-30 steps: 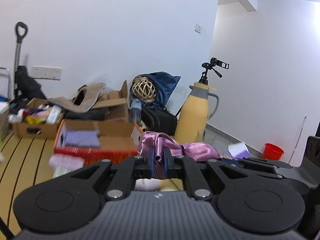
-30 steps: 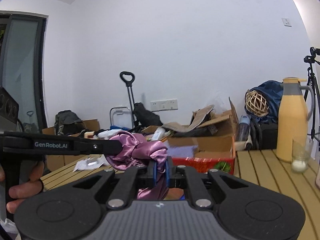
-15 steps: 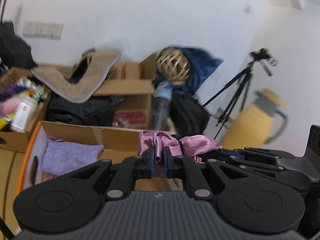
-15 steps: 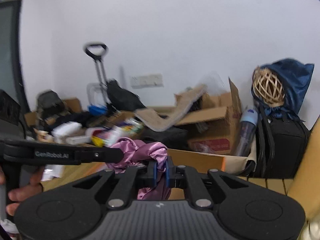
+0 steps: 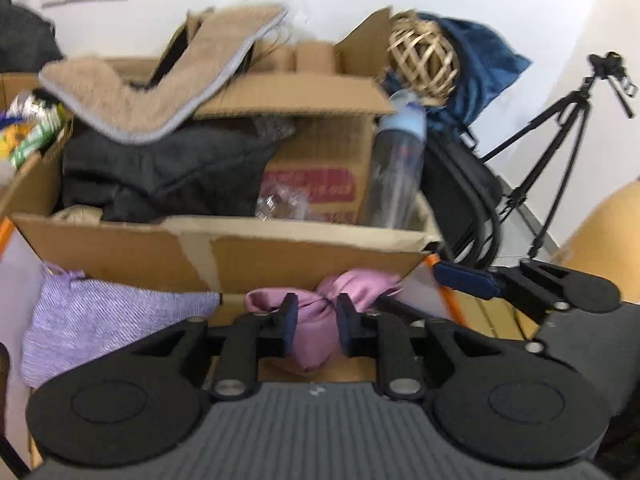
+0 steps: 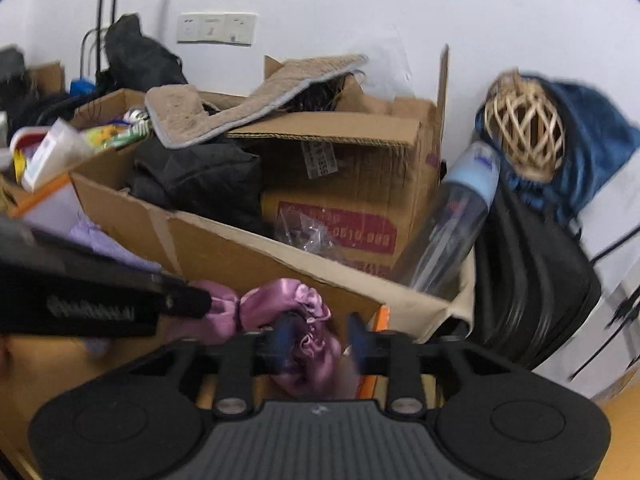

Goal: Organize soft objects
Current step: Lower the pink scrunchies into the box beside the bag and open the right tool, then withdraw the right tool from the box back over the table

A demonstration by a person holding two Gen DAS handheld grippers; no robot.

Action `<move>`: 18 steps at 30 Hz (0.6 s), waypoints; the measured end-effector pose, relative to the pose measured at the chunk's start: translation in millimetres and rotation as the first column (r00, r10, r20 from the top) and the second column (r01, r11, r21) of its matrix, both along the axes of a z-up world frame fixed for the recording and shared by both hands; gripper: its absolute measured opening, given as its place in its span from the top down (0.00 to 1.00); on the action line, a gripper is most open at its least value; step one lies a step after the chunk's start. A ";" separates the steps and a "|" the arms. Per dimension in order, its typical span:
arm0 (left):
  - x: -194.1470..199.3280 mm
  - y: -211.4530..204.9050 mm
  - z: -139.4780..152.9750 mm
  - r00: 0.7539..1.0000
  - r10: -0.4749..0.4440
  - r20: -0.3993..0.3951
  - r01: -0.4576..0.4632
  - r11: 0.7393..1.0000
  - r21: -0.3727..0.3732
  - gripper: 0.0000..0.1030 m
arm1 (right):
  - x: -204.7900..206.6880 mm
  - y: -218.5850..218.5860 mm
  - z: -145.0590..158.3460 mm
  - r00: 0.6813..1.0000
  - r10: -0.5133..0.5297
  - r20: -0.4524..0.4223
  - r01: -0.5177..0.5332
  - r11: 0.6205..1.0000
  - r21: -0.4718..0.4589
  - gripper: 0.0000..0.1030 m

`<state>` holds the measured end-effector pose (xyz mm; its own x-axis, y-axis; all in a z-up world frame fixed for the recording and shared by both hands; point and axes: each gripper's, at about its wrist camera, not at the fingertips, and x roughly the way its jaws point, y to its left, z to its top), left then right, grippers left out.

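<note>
Both grippers, left [image 5: 316, 322] and right [image 6: 318, 340], are releasing the pink satin cloth [image 6: 280, 312] over the open cardboard box [image 5: 280, 256], jaws just opening with fabric between them. Its right end is hanging near the box's right corner, so it risks draping over the rim or snagging on a pad.

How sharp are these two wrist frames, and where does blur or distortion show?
Left wrist view: beige mat and cardboard box edges smeared, gripper body crisp. Right wrist view: left gripper lettering and water bottle streaked; fisheye bends the wall, corners dark.
</note>
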<state>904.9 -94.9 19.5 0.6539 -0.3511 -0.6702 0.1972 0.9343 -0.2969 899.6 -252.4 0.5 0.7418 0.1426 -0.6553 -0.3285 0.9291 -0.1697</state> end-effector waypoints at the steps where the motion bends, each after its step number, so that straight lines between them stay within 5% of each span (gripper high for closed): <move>1: -5.1 0.4 6.3 1.000 -0.004 0.010 0.004 1.000 0.005 0.78 | -3.1 0.8 2.1 1.000 0.006 0.012 -0.006 1.000 -0.006 0.51; 9: -85.1 15.7 81.9 0.991 -0.015 0.130 0.000 0.993 0.116 0.77 | -60.7 -21.9 74.3 0.996 -0.005 0.086 0.000 0.998 0.060 0.49; 11: -122.8 24.1 102.8 0.984 -0.004 0.179 -0.023 0.989 0.148 0.75 | -92.5 -32.6 103.2 0.992 -0.020 0.122 0.007 0.995 0.103 0.40; 18: -263.8 59.9 162.5 0.949 0.036 0.315 -0.095 0.980 0.177 0.42 | -231.2 -55.9 173.2 0.965 -0.017 0.263 -0.028 0.985 0.169 0.29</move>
<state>641.1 -35.0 182.0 0.8561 -0.1881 -0.4814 0.1875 0.9810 -0.0499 668.4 -308.3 173.7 0.8834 0.2392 -0.4029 -0.2986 0.9500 -0.0908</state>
